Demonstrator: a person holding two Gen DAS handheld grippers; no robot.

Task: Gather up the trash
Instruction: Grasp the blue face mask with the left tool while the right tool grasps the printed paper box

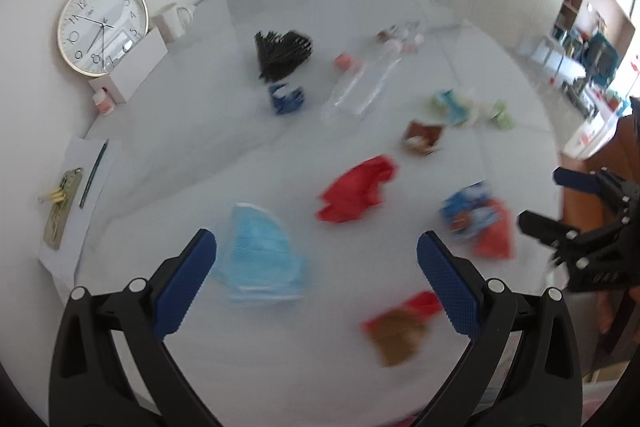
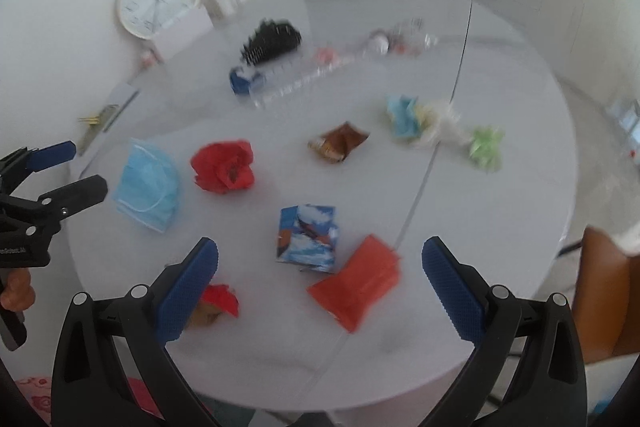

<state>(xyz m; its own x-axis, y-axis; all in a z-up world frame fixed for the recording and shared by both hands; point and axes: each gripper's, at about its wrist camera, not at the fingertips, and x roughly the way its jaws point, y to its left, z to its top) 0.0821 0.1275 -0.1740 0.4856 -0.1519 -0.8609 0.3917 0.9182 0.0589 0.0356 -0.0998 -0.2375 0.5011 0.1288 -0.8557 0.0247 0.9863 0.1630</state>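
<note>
Left wrist view showed my left gripper [image 1: 316,267] with its jaws wide apart and nothing between them, hovering above the white round table [image 1: 200,155]. A blue face mask [image 1: 262,259] lay just ahead of the left finger, low in the frame. A crumpled red paper [image 1: 358,191] sat near the middle, and a red and brown wrapper [image 1: 400,331] lay at the lower right, close to the right finger. Farther back I saw a clear plastic bottle [image 1: 360,87], a black brush [image 1: 282,55] and a small blue scrap [image 1: 286,98]. A wall clock [image 1: 102,27] leaned at the upper left, beside a white box [image 1: 132,71].

Right wrist view showed my right gripper [image 2: 320,271] also spread open and empty above the table. Between its fingers lay a blue printed carton [image 2: 307,237] and, touching it at the lower right, an orange-red packet [image 2: 356,285]. A brown snack wrapper [image 2: 338,143] sat above the middle, with a bunch of blue, white and green crumpled papers [image 2: 440,129] toward the upper right. Everything was blurred, so I could not read any print. My left gripper appeared at the left edge of this frame, jaws parted.
</note>
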